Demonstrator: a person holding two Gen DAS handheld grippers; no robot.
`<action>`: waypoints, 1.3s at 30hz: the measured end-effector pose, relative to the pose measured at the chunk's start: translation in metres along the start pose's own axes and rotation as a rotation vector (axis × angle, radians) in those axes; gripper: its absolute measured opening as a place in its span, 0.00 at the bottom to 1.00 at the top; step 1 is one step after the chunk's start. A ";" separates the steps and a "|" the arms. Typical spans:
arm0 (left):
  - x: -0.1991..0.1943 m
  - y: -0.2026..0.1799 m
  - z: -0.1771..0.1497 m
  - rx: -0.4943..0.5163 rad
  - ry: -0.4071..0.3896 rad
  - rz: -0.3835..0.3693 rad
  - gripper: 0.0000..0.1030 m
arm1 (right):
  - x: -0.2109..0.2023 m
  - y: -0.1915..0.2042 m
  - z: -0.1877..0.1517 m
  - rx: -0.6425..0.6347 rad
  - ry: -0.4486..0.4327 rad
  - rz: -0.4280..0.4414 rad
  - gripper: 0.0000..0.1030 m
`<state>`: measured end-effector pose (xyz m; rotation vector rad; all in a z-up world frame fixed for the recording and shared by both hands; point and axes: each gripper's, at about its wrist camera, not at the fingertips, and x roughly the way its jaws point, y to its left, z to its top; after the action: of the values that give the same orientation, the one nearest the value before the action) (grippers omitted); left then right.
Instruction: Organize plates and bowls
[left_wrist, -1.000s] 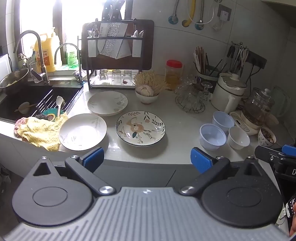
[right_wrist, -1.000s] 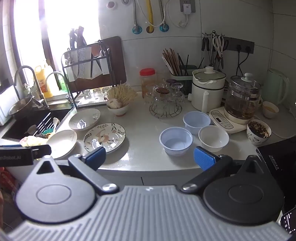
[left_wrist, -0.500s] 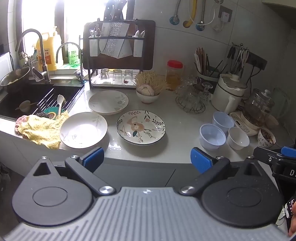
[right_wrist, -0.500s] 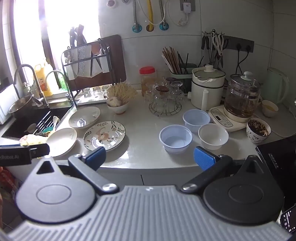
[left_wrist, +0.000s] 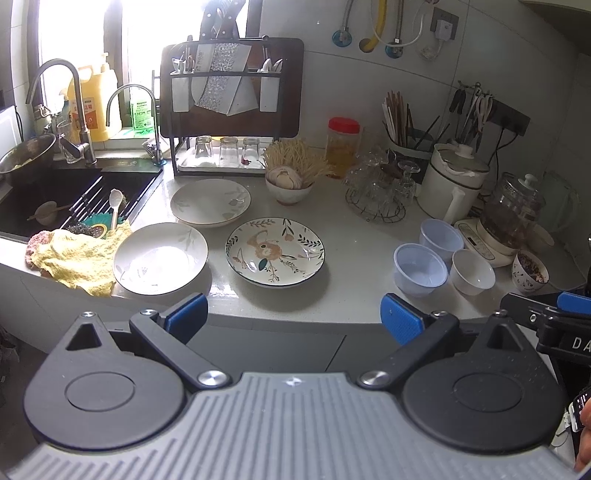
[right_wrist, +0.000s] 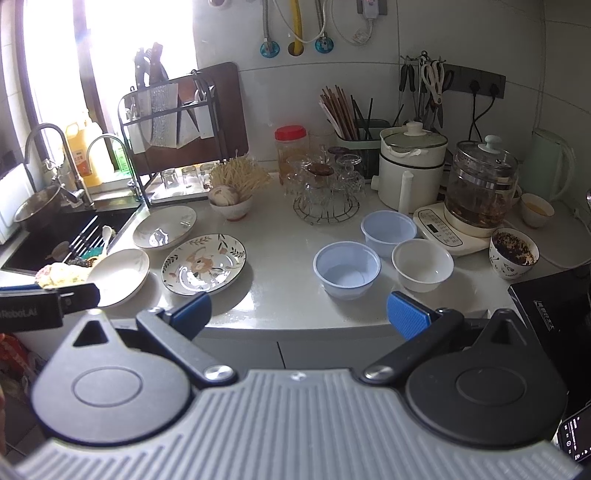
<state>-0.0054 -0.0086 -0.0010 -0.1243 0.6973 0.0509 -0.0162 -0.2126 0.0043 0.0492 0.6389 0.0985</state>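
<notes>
Three plates lie on the white counter: a flower-patterned plate (left_wrist: 275, 252) (right_wrist: 204, 264), a white plate (left_wrist: 160, 257) (right_wrist: 119, 276) near the front edge, and another white plate (left_wrist: 210, 202) (right_wrist: 165, 226) behind it. Further right stand two pale blue bowls (left_wrist: 420, 269) (right_wrist: 347, 268), (left_wrist: 441, 236) (right_wrist: 388, 232) and a white bowl (left_wrist: 472, 271) (right_wrist: 422, 264). My left gripper (left_wrist: 293, 317) is open, held off the counter's front edge below the patterned plate. My right gripper (right_wrist: 299, 312) is open too, in front of the near blue bowl. Neither holds anything.
A sink (left_wrist: 55, 199) with a yellow cloth (left_wrist: 75, 258) lies at the left. A dish rack (left_wrist: 229, 110), a bowl of garlic (left_wrist: 290, 184), a glass stand (left_wrist: 376, 192), a white cooker (left_wrist: 454, 184), a glass kettle (right_wrist: 480, 188) and a filled patterned cup (right_wrist: 513, 253) line the back and right.
Both grippers have drifted slightly, so the counter sits a little differently in each view. Nothing on the counter moved and both stay open.
</notes>
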 end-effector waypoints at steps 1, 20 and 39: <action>-0.001 0.000 0.000 0.000 -0.001 0.001 0.98 | 0.000 0.000 0.000 0.001 0.002 0.002 1.00; -0.008 -0.007 0.003 0.013 -0.024 0.020 0.98 | 0.002 -0.006 0.002 0.005 0.019 0.022 1.00; -0.002 -0.011 0.005 0.007 0.011 0.013 0.98 | 0.005 -0.006 0.001 0.012 0.046 0.039 1.00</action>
<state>-0.0032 -0.0186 0.0049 -0.1137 0.7089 0.0599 -0.0114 -0.2185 0.0013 0.0712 0.6843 0.1336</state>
